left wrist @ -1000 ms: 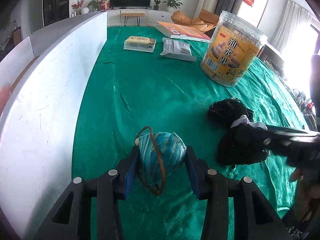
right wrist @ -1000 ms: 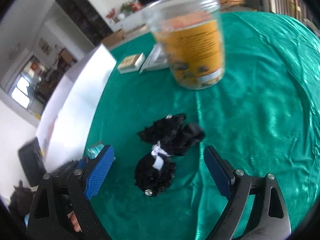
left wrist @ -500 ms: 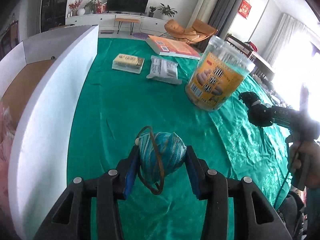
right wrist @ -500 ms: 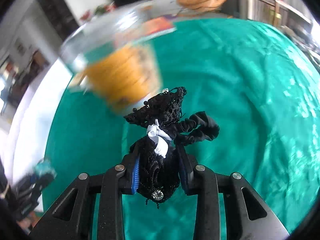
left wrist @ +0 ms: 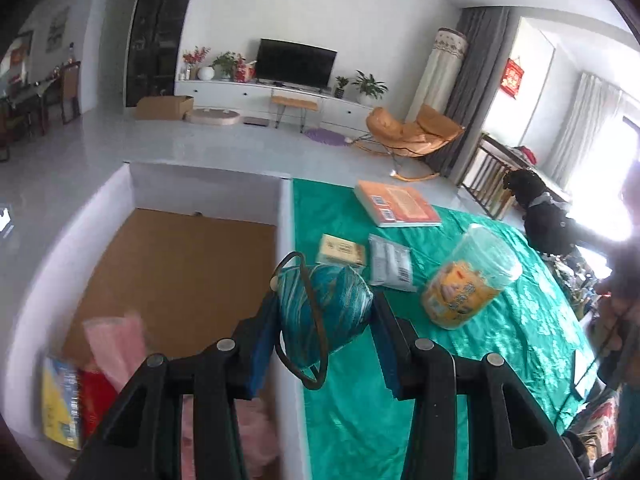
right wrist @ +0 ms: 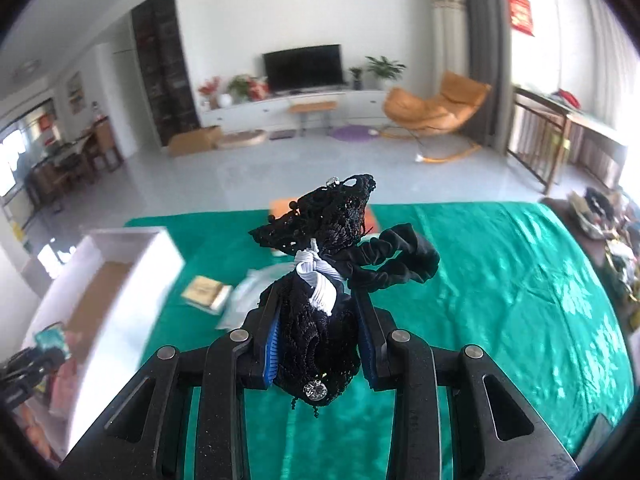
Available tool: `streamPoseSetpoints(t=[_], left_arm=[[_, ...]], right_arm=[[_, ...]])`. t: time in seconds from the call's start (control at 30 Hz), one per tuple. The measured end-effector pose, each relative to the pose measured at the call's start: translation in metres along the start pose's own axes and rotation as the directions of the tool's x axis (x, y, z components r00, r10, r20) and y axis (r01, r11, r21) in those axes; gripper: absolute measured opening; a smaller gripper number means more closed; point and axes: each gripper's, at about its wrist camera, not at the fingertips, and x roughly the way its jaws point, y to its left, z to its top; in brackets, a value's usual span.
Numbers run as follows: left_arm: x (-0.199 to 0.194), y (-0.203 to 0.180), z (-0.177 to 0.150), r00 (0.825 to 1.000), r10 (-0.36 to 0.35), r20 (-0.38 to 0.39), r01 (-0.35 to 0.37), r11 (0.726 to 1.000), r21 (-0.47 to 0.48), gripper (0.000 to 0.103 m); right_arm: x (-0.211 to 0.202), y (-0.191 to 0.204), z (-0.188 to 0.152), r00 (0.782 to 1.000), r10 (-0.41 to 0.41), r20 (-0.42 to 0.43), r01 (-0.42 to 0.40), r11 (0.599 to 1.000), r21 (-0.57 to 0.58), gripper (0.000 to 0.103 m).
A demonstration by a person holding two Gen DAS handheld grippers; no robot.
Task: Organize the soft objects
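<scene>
My left gripper (left wrist: 322, 330) is shut on a teal striped hair tie with a brown elastic loop (left wrist: 324, 308), held up over the right wall of a white box (left wrist: 286, 240) with a brown floor. My right gripper (right wrist: 318, 340) is shut on a black lace bow with a white knot and a black scrunchie (right wrist: 324, 264), held high above the green table (right wrist: 500, 280). The bow also shows far right in the left wrist view (left wrist: 540, 216). The left gripper shows at the far left of the right wrist view (right wrist: 40, 348).
Pink soft items (left wrist: 116, 340) and a yellow-red packet (left wrist: 64, 404) lie in the box's near corner. On the green cloth stand a clear snack jar (left wrist: 468, 280), a grey pouch (left wrist: 390, 260), a small tan box (left wrist: 342, 250) and an orange book (left wrist: 396, 204).
Both grippers have risen well above the table. The left gripper moved left over the box wall with the hair tie. The right gripper, which closed on the black bow, lifted it.
</scene>
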Motion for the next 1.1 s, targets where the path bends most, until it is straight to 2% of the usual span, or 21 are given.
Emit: streamPoseSetpoints(t=[0.03,0.1,0.17,0.2,0.23,0.27,0.3,0.33,0.37,0.4,0.5,0.57,0.67,0.73,0.83,0.9,0.97,1.0,1.1], left_arm=[[-0.009,0.018,0.000,0.999,0.048,0.002,-0.048,0.999,-0.003,0.045],[-0.020,0.046,-0.003,0.992,0.124,-0.005,-0.124,0.992,-0.013,0.045],[-0.026,0.075,-0.012,0.966,0.259,-0.025,-0.259,0.966,-0.020,0.049],[-0.025,0.087,-0.019,0.950,0.309,-0.044,-0.310,0.950,-0.027,0.063],[-0.021,0.104,-0.029,0.928,0.364,-0.078,-0.368,0.929,-0.050,0.088],[-0.018,0.115,-0.036,0.912,0.397,-0.104,-0.405,0.911,-0.074,0.098],[-0.016,0.127,-0.045,0.899,0.422,-0.116,-0.434,0.895,-0.106,0.101],[-0.014,0.135,-0.052,0.891,0.436,-0.126,-0.450,0.884,-0.126,0.101],[-0.013,0.139,-0.057,0.887,0.440,-0.140,-0.457,0.879,-0.138,0.101],[-0.012,0.142,-0.061,0.887,0.437,-0.150,-0.457,0.877,-0.148,0.101],[-0.015,0.136,-0.063,0.900,0.421,-0.111,-0.435,0.882,-0.180,0.101],[-0.013,0.122,-0.055,0.920,0.386,-0.067,-0.392,0.900,-0.193,0.101],[-0.016,0.086,-0.045,0.961,0.278,0.001,-0.273,0.946,-0.175,0.101],[-0.013,0.047,-0.039,0.981,0.189,0.031,-0.184,0.975,-0.122,0.101],[-0.002,-0.011,-0.038,0.998,0.057,0.021,-0.056,0.998,-0.036,0.101],[0.018,-0.057,-0.049,0.998,-0.044,-0.047,0.045,0.999,0.025,0.102],[0.043,-0.097,-0.064,0.985,-0.109,-0.134,0.118,0.991,0.064,0.102],[0.061,-0.118,-0.077,0.973,-0.132,-0.189,0.151,0.984,0.089,0.102],[0.113,-0.158,-0.110,0.952,-0.118,-0.283,0.167,0.974,0.154,0.101]], right_arm=[[0.001,0.026,0.000,0.997,0.071,-0.008,-0.071,0.997,-0.014,0.034],[0.010,0.079,-0.007,0.977,0.208,-0.044,-0.210,0.977,-0.034,0.034],[0.023,0.129,-0.016,0.938,0.332,-0.098,-0.337,0.941,-0.031,0.034],[0.031,0.149,-0.021,0.916,0.379,-0.133,-0.385,0.923,-0.024,0.036],[0.041,0.170,-0.028,0.893,0.418,-0.167,-0.425,0.905,-0.008,0.039],[0.050,0.186,-0.036,0.869,0.452,-0.199,-0.459,0.888,0.013,0.052],[0.059,0.200,-0.043,0.843,0.480,-0.243,-0.487,0.873,0.031,0.076],[0.065,0.209,-0.050,0.827,0.486,-0.281,-0.497,0.867,0.036,0.078],[0.068,0.214,-0.058,0.824,0.476,-0.306,-0.493,0.870,0.025,0.076],[0.067,0.211,-0.064,0.833,0.459,-0.310,-0.482,0.876,0.002,0.076],[0.060,0.184,-0.083,0.901,0.344,-0.265,-0.374,0.925,-0.071,0.076],[0.053,0.156,-0.102,0.937,0.268,-0.225,-0.293,0.953,-0.084,0.076],[0.044,0.104,-0.135,0.978,0.124,-0.169,-0.140,0.987,-0.083,0.076],[0.041,0.070,-0.159,0.990,0.023,-0.140,-0.033,0.997,-0.071,0.076],[0.038,0.019,-0.192,0.982,-0.123,-0.141,0.120,0.992,-0.027,0.076],[0.036,-0.015,-0.200,0.964,-0.209,-0.166,0.215,0.976,0.020,0.076],[0.031,-0.051,-0.203,0.946,-0.278,-0.168,0.294,0.952,0.080,0.076],[0.031,-0.068,-0.204,0.936,-0.308,-0.170,0.329,0.938,0.108,0.076],[0.025,-0.110,-0.208,0.905,-0.387,-0.176,0.415,0.893,0.173,0.076]])
